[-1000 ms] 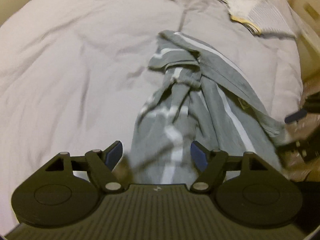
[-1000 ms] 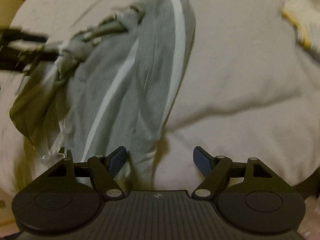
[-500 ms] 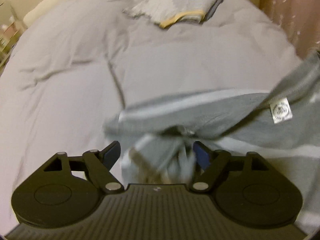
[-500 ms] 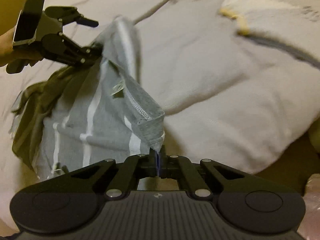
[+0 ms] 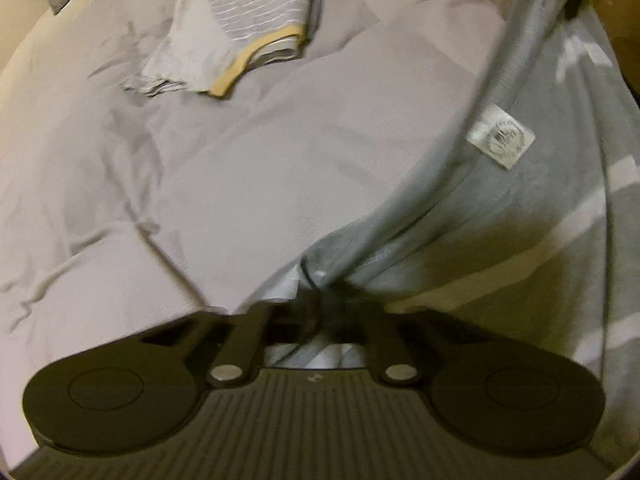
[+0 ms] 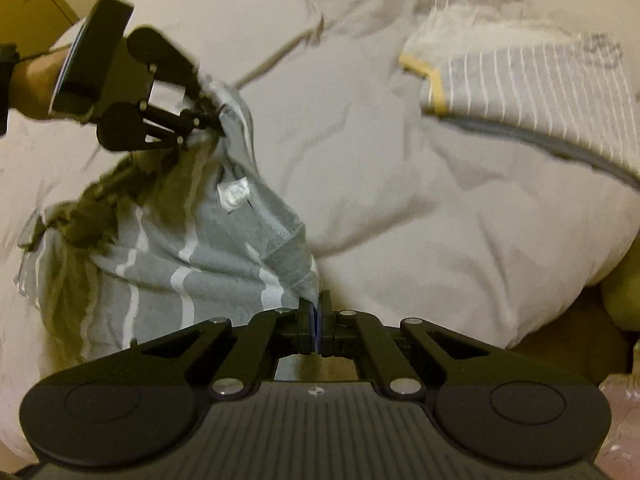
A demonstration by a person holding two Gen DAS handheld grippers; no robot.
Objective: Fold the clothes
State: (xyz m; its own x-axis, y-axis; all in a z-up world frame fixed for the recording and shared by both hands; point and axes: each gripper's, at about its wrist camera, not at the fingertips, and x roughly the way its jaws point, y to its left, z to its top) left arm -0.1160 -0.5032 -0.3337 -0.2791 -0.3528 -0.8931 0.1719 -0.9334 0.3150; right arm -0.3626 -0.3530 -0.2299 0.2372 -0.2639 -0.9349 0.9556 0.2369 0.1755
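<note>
Both the left gripper [image 6: 218, 126] and right gripper [image 6: 316, 312] pinch the grey white-striped cotton garment [image 6: 192, 248], lifted, unfolded. A folded grey pinstriped top with yellow trim [image 6: 520, 80] already lies on the pale duvet [image 6: 400, 200]; folding has barely begun

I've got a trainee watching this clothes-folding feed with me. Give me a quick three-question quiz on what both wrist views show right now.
1. True or false: the right hand-held gripper is open and clear of the grey striped garment.
2. Multiple choice: where is the folded striped top with the yellow trim? A) lying on the bed cover, apart from both grippers; B) in the left hand-held gripper; C) under the grey garment.
3. Fill in: the small white thing sewn inside the grey garment's edge is a ____.

Key: 1. False: it is shut on the garment's edge. 2. A. 3. label.
</note>
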